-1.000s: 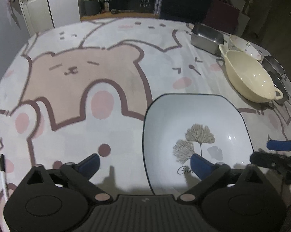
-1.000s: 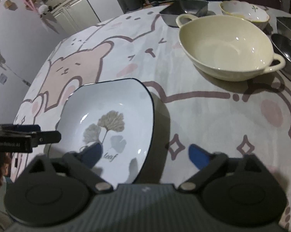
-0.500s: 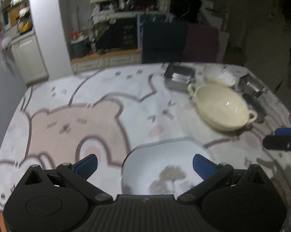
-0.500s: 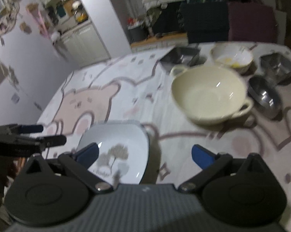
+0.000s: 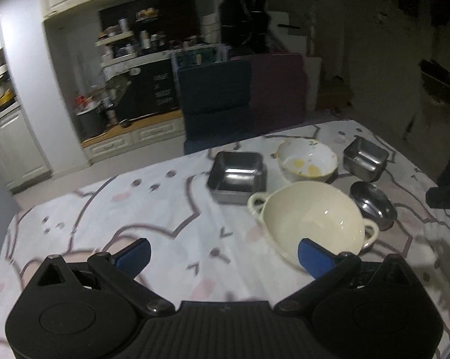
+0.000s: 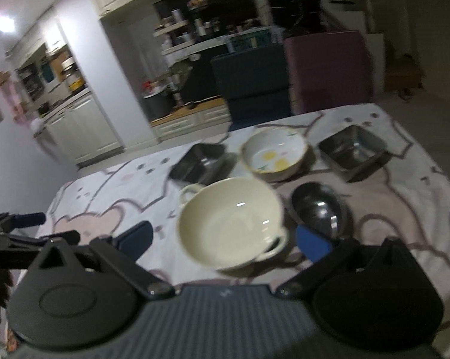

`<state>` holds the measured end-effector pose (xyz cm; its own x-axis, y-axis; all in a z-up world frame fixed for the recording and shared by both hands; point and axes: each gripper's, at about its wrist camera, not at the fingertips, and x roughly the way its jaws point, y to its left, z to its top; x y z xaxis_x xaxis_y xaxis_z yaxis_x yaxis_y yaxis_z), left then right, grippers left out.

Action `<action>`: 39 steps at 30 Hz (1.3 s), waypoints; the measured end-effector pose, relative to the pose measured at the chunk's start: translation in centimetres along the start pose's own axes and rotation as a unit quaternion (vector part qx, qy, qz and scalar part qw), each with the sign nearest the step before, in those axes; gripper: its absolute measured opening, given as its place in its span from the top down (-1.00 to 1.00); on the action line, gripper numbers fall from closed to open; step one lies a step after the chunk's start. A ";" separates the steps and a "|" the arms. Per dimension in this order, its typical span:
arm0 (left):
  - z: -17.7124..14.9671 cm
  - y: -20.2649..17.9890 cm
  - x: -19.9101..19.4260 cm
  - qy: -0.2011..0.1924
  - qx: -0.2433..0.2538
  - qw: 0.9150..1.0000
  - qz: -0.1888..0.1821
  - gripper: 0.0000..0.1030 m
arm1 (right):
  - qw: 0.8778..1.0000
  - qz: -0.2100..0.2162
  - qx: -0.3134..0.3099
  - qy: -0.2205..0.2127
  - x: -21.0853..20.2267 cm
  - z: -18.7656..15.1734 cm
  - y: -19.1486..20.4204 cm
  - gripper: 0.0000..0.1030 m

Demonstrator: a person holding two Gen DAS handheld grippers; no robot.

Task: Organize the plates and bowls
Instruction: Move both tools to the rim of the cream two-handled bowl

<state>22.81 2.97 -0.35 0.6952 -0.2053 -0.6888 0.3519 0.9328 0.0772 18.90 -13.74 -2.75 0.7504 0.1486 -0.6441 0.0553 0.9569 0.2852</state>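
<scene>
A cream two-handled bowl (image 5: 311,224) (image 6: 230,224) sits mid-table. Behind it stand a white bowl with yellow spots (image 5: 307,160) (image 6: 274,154), a square steel dish (image 5: 238,176) (image 6: 199,163) to its left and another steel dish (image 5: 365,157) (image 6: 353,149) to its right. A round steel bowl (image 5: 373,205) (image 6: 317,209) lies right of the cream bowl. My left gripper (image 5: 223,255) is open and empty above the cloth; it also shows at the left edge of the right wrist view (image 6: 30,227). My right gripper (image 6: 225,240) is open and empty, held over the cream bowl. The white leaf plate is out of view.
The table carries a bear-print cloth (image 5: 135,224). Dark chairs (image 5: 242,95) stand behind the far edge. Kitchen cabinets (image 6: 84,125) and shelves line the back of the room.
Both grippers have risen and tilted up away from the white leaf plate, which has dropped out of view. The far dishes and the room now fill both views.
</scene>
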 end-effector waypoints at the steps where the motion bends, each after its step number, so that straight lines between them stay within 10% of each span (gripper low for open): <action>1: 0.4 -0.1 0.6 -0.002 0.004 1.000 -0.008 -1.00 | 1.000 -0.008 0.001 -0.002 0.3 0.2 -0.6 -1.00; 7: 2.4 -0.4 5.5 0.010 -0.001 0.999 -0.036 -1.00 | 0.996 -0.077 -0.022 -0.027 2.9 -0.4 -2.4 -0.99; 27: 3.7 -1.2 16.6 0.056 0.063 0.990 -0.114 -0.98 | 0.990 -0.061 0.127 0.017 11.5 -3.4 -6.0 -1.00; 32: 4.3 -1.3 18.8 0.082 0.070 0.985 -0.132 -0.50 | 0.985 -0.061 0.158 0.021 12.7 -3.9 -6.5 -0.98; 39: 4.1 -1.0 21.3 0.112 0.056 0.981 -0.148 -0.14 | 0.982 -0.031 0.184 0.029 13.6 -4.0 -7.1 -0.46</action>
<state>39.85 -3.56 -12.17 0.4019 -0.3805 -0.8329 0.5926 0.8015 -0.0802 26.04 -17.52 -16.38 0.6993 0.1171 -0.7052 0.3428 0.8107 0.4745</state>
